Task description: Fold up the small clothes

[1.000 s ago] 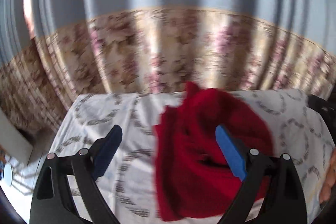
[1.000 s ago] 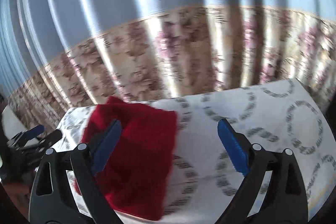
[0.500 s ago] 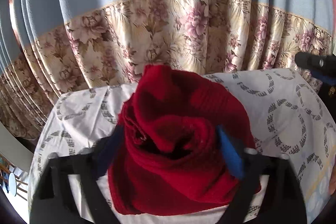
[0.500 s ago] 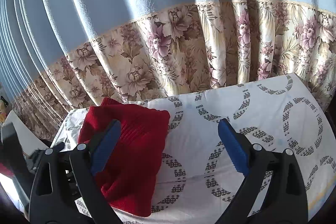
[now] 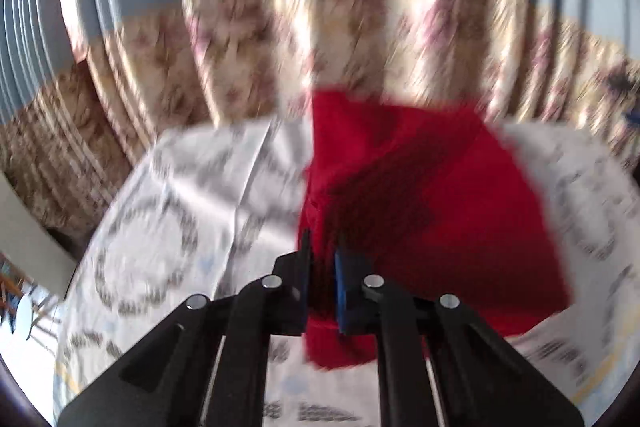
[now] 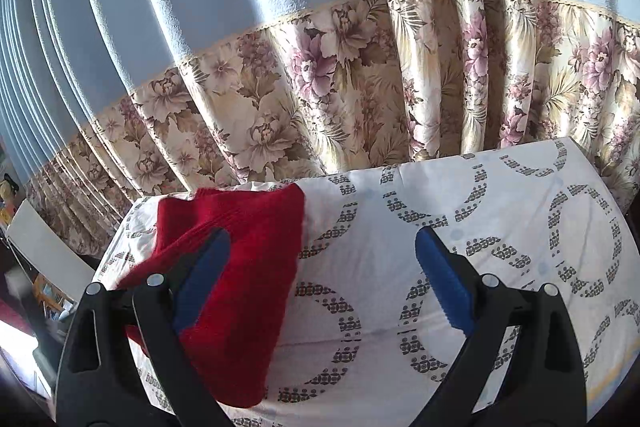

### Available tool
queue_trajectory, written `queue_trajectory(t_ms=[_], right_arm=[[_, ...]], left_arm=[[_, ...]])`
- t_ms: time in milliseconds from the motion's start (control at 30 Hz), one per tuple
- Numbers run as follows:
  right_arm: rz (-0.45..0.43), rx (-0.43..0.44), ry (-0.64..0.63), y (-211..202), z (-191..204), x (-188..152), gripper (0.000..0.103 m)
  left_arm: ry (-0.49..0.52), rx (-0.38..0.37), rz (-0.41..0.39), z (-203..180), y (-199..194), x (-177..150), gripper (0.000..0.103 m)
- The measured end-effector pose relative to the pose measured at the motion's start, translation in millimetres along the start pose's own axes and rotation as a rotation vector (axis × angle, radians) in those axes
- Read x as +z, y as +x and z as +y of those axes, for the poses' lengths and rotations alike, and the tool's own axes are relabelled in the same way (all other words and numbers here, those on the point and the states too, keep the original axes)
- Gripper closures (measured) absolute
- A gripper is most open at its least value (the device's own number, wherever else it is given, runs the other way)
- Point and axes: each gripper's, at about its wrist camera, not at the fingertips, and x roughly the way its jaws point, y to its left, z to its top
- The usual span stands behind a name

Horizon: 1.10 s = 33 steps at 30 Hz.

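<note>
Red knit garment [image 5: 420, 195] on white cloth-covered table [image 5: 180, 211], toward its left half as seen from right wrist view [image 6: 240, 267]. Partly folded, layers stacked, near edge bunched. Lying flat on ring-patterned cloth, far corner close to table's back edge.

Left claw [image 5: 322, 267] just been closing, now pinching near edge of garment: red fabric wedged between the two blue pads [image 5: 344, 283], jaws nearly together. Left view heavily motion-blurred, so exact layer count in the pinch not readable.

Right claw [image 6: 320, 267] spread wide, nothing between jaws. Left blue pad overlapping garment in frame, right pad over bare cloth; contact with fabric not determinable from this angle. Right wrist view sharp.

Table cloth [image 6: 480, 227] white with grey dotted circle motifs, crease lines visible on left part.

Behind table: curtain [image 6: 320, 87], pale blue upper section, floral beige-and-mauve lower band, hanging in deep pleats, sunlit stripes across it. Left edge of right view: cluttered dim area, items too small to identify.
</note>
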Motion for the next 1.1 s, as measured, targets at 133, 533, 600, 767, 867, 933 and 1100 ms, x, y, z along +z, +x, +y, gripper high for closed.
queue_trajectory(t_ms=[133,533,600,767,867,933,1100], right_arm=[[0.023,0.002,-0.010,5,1,-2,0.009],[0.022,0.027,0.009,6,-2,-1,0.006],[0.028,0.026,0.005,8,0,-2,0.005],[0.065,0.027,-0.022,22,10,-8,0.005],[0.078,0.029,-0.039,27,16,-11,0.005],[0.086,0.029,-0.048,30,18,-13,0.005],[0.091,0.031,-0.055,32,20,-14,0.005]], left_arm=[[0.045,0.068,0.020,-2,17,-31,0.089],[-0.083,0.055,-0.123,40,-39,19,0.018],[-0.102,0.042,-0.150,46,-46,41,0.018],[-0.093,-0.012,-0.097,37,-12,90,0.013],[-0.036,-0.012,-0.043,18,28,106,0.013],[0.005,0.033,-0.009,8,57,110,0.013],[-0.010,-0.021,0.107,10,103,108,0.033]])
